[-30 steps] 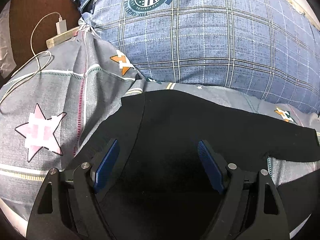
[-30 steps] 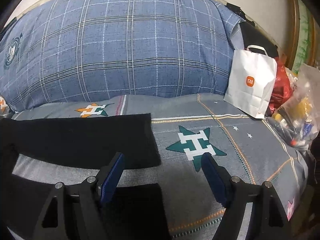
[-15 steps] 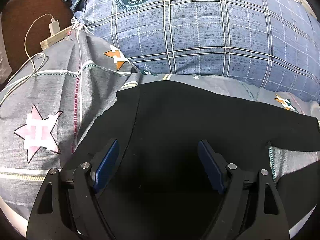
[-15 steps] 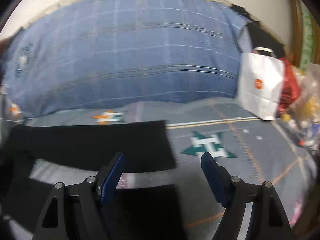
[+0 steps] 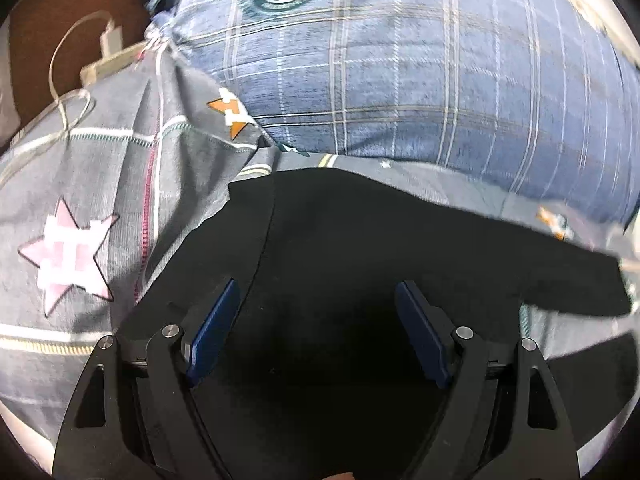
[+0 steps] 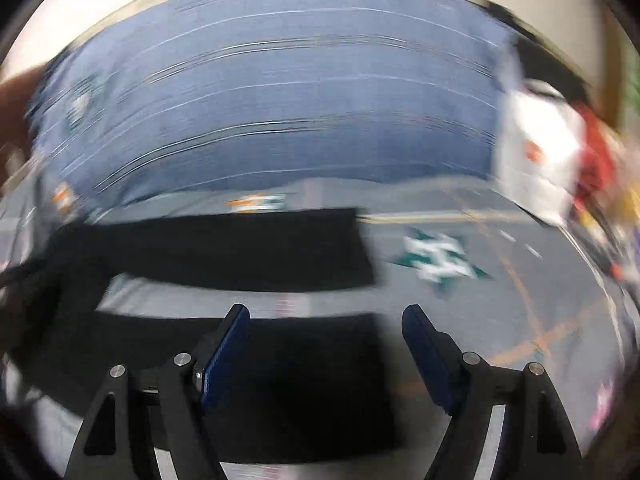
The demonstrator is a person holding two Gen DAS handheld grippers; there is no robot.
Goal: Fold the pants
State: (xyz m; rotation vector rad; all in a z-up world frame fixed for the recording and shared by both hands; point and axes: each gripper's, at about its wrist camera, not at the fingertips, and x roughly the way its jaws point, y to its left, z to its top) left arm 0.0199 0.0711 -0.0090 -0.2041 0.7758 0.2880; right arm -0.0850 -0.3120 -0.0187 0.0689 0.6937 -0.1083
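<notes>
Black pants lie flat on a grey star-print bedsheet. In the left wrist view the waist end fills the lower middle, and one leg runs off to the right. My left gripper is open and empty, low over the waist part. In the right wrist view, which is blurred, both pant legs lie side by side with a strip of sheet between them. My right gripper is open and empty over the hem end of the nearer leg.
A large blue plaid pillow lies behind the pants. A white charger and cable sit at the bed's far left edge. A white paper bag and red and mixed items stand at the right.
My right gripper has swung right, so the nearer pant leg now lies between its fingers; its view is blurred. My left gripper has shifted slightly over the waist. Both stay open.
</notes>
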